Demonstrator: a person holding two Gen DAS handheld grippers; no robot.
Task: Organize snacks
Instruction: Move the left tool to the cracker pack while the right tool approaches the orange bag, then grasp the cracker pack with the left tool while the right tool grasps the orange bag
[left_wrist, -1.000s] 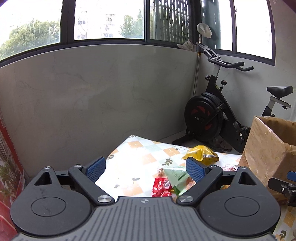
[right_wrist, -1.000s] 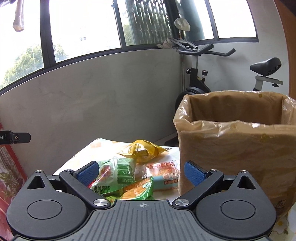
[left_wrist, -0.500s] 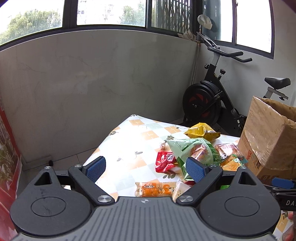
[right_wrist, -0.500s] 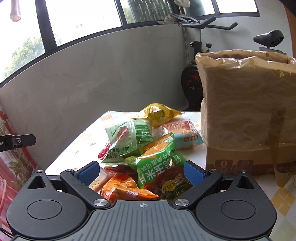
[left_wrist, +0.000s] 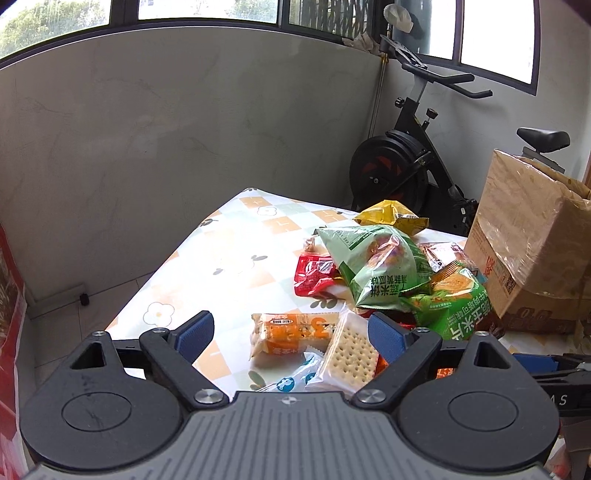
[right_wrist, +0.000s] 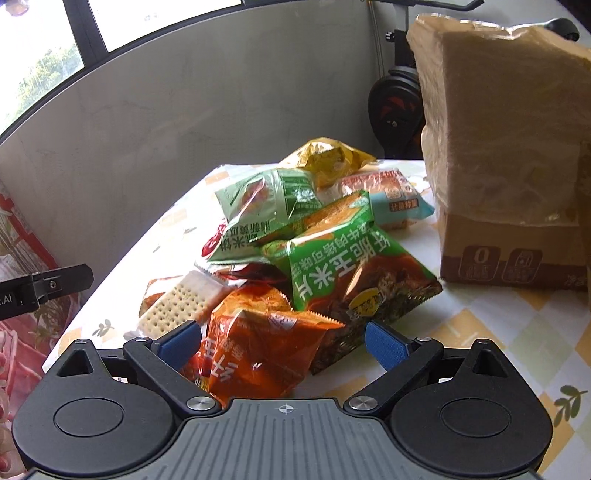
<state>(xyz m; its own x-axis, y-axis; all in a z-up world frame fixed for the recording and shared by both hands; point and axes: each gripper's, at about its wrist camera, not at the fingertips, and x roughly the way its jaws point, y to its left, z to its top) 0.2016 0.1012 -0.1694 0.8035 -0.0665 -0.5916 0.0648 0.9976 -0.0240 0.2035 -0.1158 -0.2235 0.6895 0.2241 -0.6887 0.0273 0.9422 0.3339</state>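
Observation:
A pile of snack packs lies on the flowered tablecloth (left_wrist: 236, 266). My left gripper (left_wrist: 291, 332) hovers over its near left edge, jaws wide but closing. An orange biscuit pack (left_wrist: 284, 338) and a clear cracker pack (left_wrist: 351, 358) lie below the gap, untouched by the pads. My right gripper (right_wrist: 282, 343) is open above an orange bag (right_wrist: 258, 354), with a green bag (right_wrist: 354, 273) just beyond. A pale green bag (right_wrist: 266, 206) and a yellow bag (right_wrist: 325, 158) sit farther back. The plastic-lined cardboard box (right_wrist: 509, 147) stands to the right of the pile.
An exercise bike (left_wrist: 410, 166) stands behind the table against the grey wall. The table's left edge (left_wrist: 155, 284) drops to the floor. A red printed panel (right_wrist: 22, 240) is at the far left. Bare tablecloth (right_wrist: 480, 332) lies in front of the box.
Both grippers have come down and tipped toward the pile, so the snacks now sit larger and lower in each view. More of the near packs has come into sight.

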